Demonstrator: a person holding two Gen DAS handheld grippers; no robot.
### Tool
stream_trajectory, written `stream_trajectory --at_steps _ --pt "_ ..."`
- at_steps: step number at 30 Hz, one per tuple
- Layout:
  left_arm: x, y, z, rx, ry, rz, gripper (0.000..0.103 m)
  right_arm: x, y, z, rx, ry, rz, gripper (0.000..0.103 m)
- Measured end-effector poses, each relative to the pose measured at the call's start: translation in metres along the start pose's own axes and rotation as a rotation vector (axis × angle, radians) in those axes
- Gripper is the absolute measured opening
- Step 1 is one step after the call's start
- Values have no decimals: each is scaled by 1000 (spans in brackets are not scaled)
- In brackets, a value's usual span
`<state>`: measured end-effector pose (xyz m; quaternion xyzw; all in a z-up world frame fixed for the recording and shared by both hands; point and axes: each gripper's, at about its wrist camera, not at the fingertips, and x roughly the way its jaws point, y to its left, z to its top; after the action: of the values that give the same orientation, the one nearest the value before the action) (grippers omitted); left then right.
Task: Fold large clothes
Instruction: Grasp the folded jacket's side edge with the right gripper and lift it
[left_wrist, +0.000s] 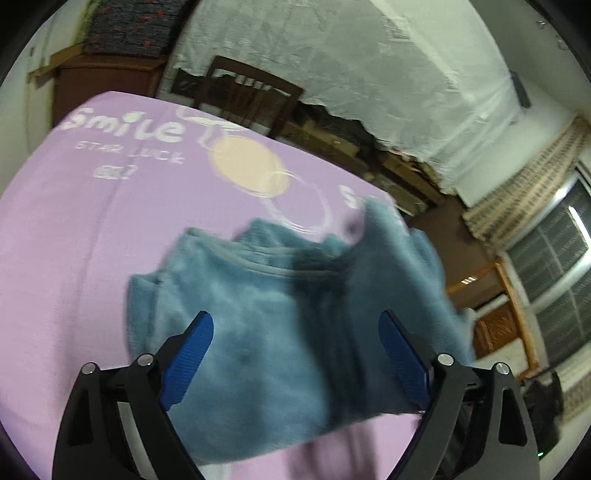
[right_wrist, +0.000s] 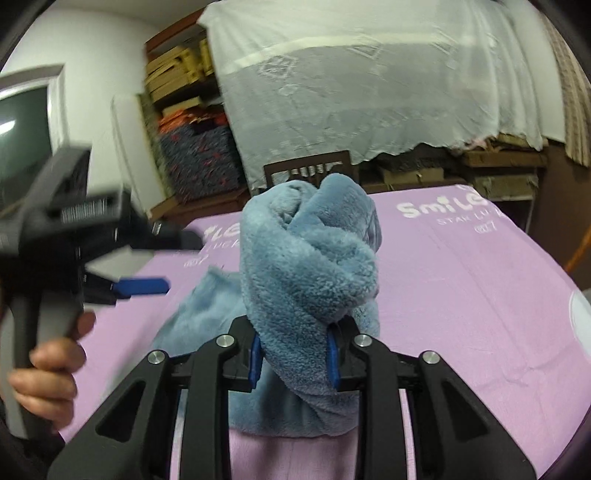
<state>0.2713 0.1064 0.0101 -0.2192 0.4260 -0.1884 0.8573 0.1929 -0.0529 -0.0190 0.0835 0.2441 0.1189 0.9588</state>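
A fluffy blue garment (left_wrist: 258, 314) lies bunched on the lilac sheet (left_wrist: 55, 240). Above it my left gripper (left_wrist: 295, 328) stands open, blue pads wide apart, nothing between them. In the right wrist view my right gripper (right_wrist: 295, 354) is shut on a thick bunched fold of the blue garment (right_wrist: 310, 266), which rises as a lump in front of the camera and trails down to the sheet at the left. The left gripper (right_wrist: 147, 266) shows blurred at the left there, held by a hand (right_wrist: 48, 376).
The lilac sheet (right_wrist: 461, 314) with white "Smile" lettering covers the surface. A dark wooden chair (left_wrist: 243, 96) stands at the far edge. Behind it are shelves under a white cloth (right_wrist: 369, 74), stacked boxes, and a window (left_wrist: 554, 277) at the right.
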Motion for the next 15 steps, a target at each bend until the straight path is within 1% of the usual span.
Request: stream_trajectory --at_steps 3,6,9,12,14,15 --pt "3 -13 -4 27 23 -43 92 3 4 -4 -23 8 5 25" --pt "8 -24 -7 49 38 -65 94 3 4 -6 -25 16 13 25" --pt "16 -29 -3 42 50 -76 95 4 5 -8 -41 25 16 26" --pt "21 -37 7 20 60 -145 95 5 5 -11 -58 28 16 26" --pt "27 -44 13 36 59 -144 99 6 3 -11 -56 30 20 26" --pt "34 -50 16 58 72 -116 99 7 1 -11 -53 30 21 26"
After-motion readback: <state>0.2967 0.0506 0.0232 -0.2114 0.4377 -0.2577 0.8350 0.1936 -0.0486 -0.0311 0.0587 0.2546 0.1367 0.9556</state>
